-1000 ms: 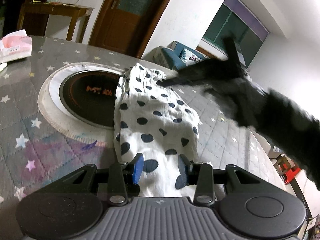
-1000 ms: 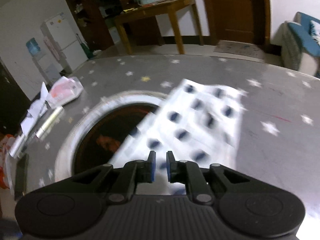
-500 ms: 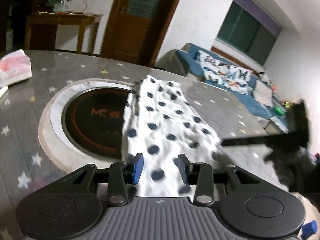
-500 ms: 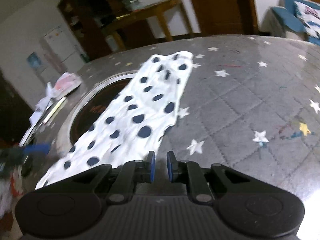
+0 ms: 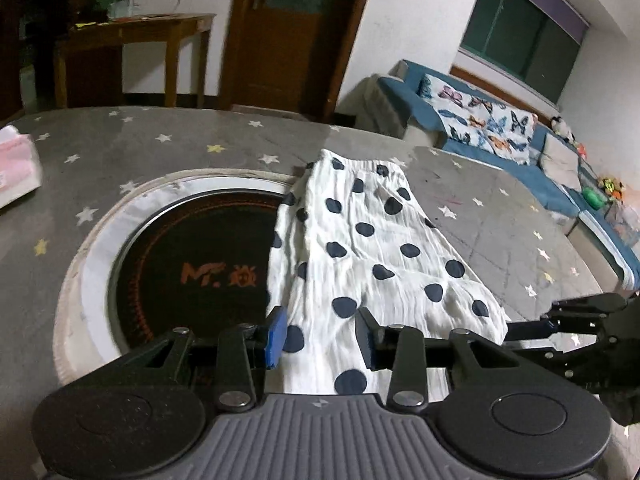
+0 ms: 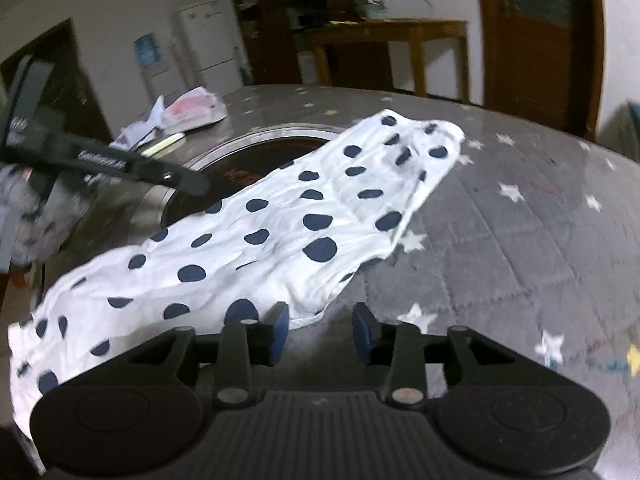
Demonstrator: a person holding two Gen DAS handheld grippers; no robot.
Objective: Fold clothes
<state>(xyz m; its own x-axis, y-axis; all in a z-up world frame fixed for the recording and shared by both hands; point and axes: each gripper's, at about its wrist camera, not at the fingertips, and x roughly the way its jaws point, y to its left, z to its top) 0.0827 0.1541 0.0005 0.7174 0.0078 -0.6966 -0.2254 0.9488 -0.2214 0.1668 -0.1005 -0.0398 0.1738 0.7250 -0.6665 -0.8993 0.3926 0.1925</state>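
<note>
The grey starred surface (image 5: 500, 216) spreads ahead of both my tongs, the white polka-dot garment (image 5: 372, 248) flat on it. My left tongs (image 5: 322, 334) hover part-open over its near end. My right tongs (image 6: 320, 330) are opening, empty, just beside its edge.

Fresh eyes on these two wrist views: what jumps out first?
The white polka-dot garment sprawls lengthwise across the grey star-patterned table, one long edge overlapping the round black cooktop set into it. Both grippers sit at its near end: the left gripper open above the cloth, the right gripper opening just off its edge, nothing between its pads.
</note>
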